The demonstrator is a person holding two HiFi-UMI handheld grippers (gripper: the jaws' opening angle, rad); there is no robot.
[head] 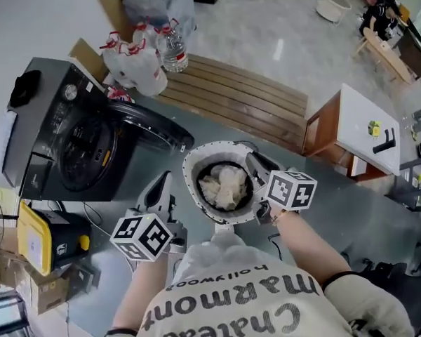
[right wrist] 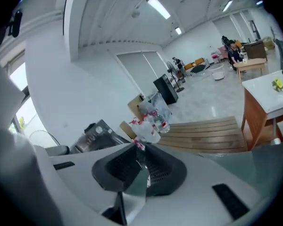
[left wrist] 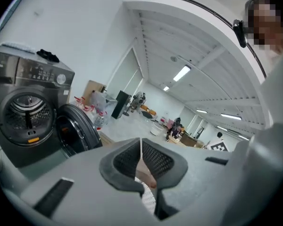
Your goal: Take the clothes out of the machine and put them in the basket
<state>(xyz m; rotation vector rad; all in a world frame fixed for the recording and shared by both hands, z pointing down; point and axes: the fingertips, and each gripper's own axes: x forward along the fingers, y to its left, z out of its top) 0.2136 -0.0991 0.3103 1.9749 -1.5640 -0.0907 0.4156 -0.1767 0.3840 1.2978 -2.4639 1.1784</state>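
The dark grey washing machine (head: 63, 139) stands at the left with its round door (head: 151, 128) swung open. In the left gripper view its drum (left wrist: 27, 114) shows metal and no cloth that I can make out. A white basket (head: 189, 163) sits on the floor in front of me, with pale crumpled clothes (head: 224, 186) in it. My left gripper (head: 165, 181) hangs left of the basket, jaws shut and nothing between them (left wrist: 140, 145). My right gripper (head: 255, 163) is over the basket's right rim, its tips together (right wrist: 139, 149) and no cloth in them.
A slatted wooden platform (head: 238, 97) lies beyond the basket, with plastic bags and bottles (head: 137, 62) at its far left end. A white-topped wooden table (head: 365, 128) stands to the right. A yellow box (head: 35, 241) sits near the machine's front corner.
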